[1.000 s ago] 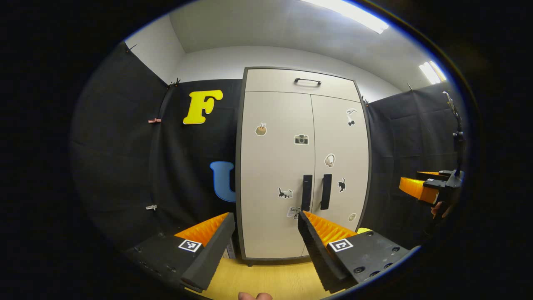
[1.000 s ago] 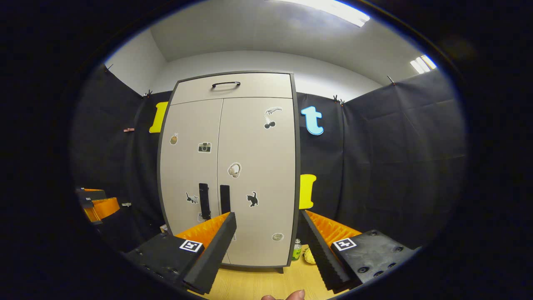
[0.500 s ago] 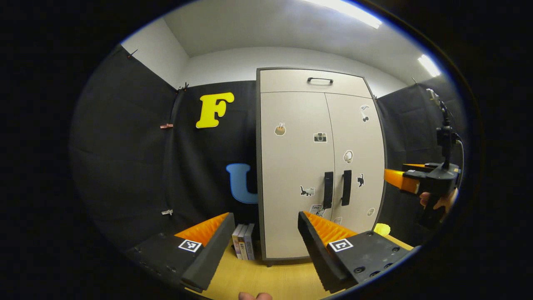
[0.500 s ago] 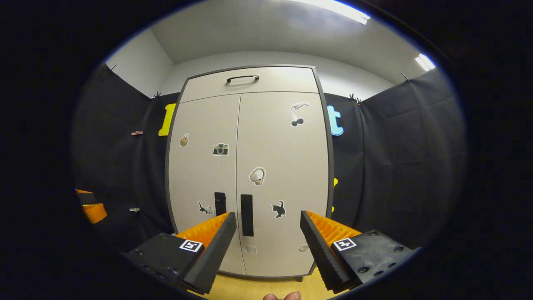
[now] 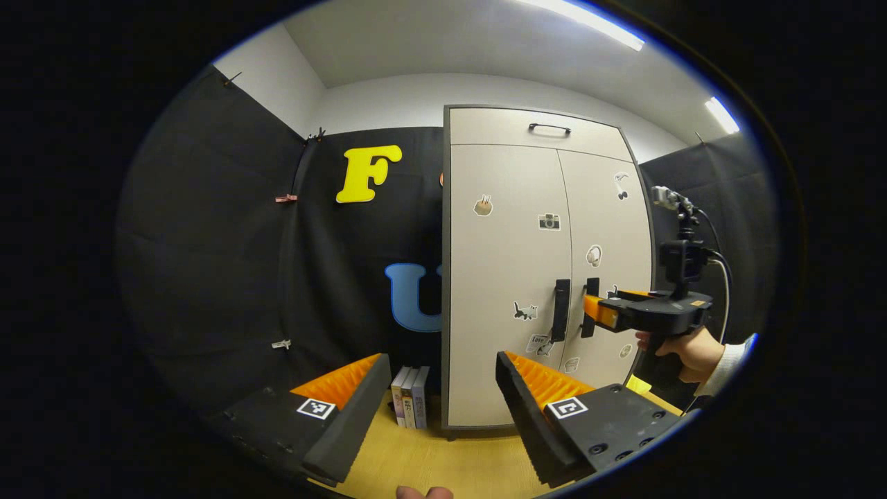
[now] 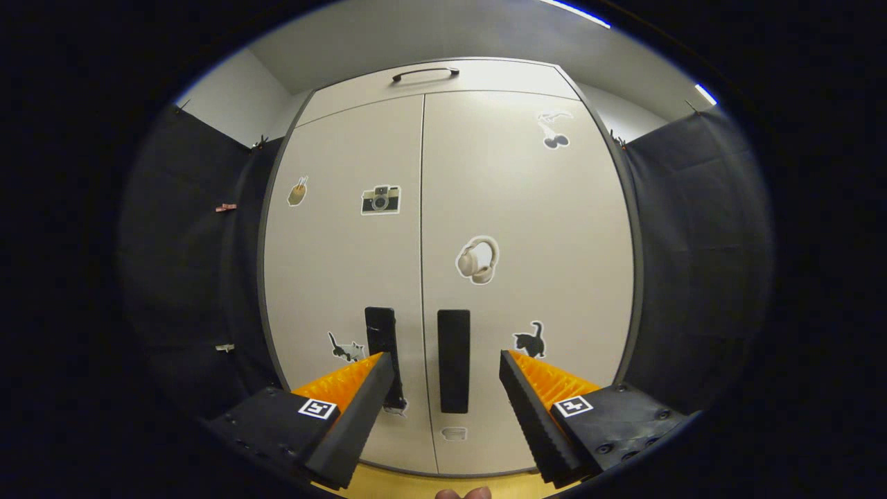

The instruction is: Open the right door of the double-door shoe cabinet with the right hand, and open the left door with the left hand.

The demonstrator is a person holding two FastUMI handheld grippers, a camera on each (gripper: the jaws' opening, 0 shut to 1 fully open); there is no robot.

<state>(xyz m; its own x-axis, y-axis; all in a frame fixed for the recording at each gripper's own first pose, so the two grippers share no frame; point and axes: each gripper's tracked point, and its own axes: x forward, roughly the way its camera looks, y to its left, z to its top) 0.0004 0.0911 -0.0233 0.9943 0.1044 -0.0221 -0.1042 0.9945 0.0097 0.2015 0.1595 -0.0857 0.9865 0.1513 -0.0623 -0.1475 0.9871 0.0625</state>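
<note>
in the right gripper view the tall beige shoe cabinet with a dark frame has both doors shut, and the right gripper sits wide open at 6 o'clock with the black bar handle of the right door showing in the gap between its fingers, not touching them. the black bar handle of the left door is just beside it, toward 7 o'clock. in the left gripper view the left gripper is wide open at 6 o'clock holding nothing, the cabinet stands toward 2 o'clock, and a few upright books stand on the pale wood floor by its left side.
</note>
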